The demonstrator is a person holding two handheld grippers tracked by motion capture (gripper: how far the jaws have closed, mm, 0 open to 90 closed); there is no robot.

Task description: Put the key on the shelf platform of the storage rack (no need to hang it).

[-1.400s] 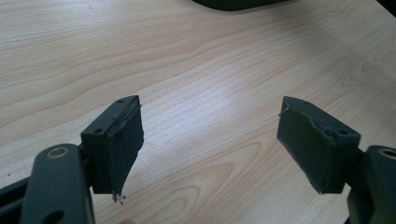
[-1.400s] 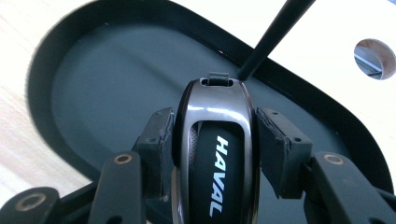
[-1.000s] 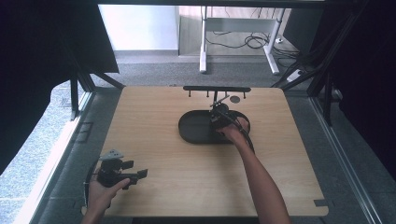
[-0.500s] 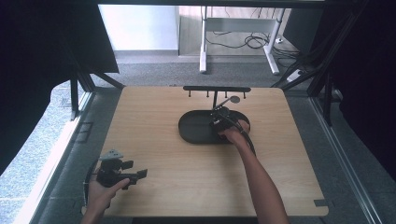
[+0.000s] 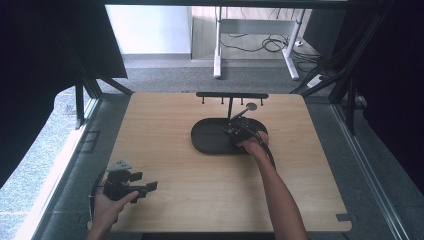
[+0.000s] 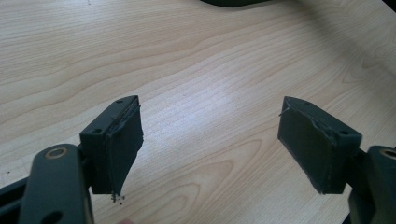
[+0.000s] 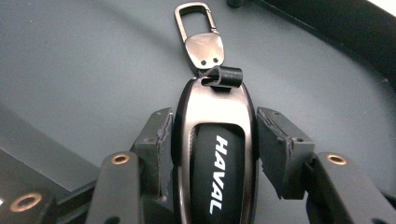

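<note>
A dark metal key fob (image 7: 217, 158) marked HAVAL, with a silver carabiner clip (image 7: 196, 21) at its far end, sits between the jaws of my right gripper (image 7: 215, 123), which is shut on its sides. In the high view the right gripper (image 5: 239, 129) hovers over the right half of a black oval tray (image 5: 207, 137), and the key fob's clip (image 5: 248, 107) points up towards a black hook rack (image 5: 231, 95). My left gripper (image 5: 147, 187) rests low at the table's front left, open, with bare wood between its pads (image 6: 123, 140).
The wooden table (image 5: 165, 125) has wide bare room between the tray and the left gripper. The rack's post rises from the tray's back rim. Black frame posts stand at both sides of the table, and cables lie on the floor beyond.
</note>
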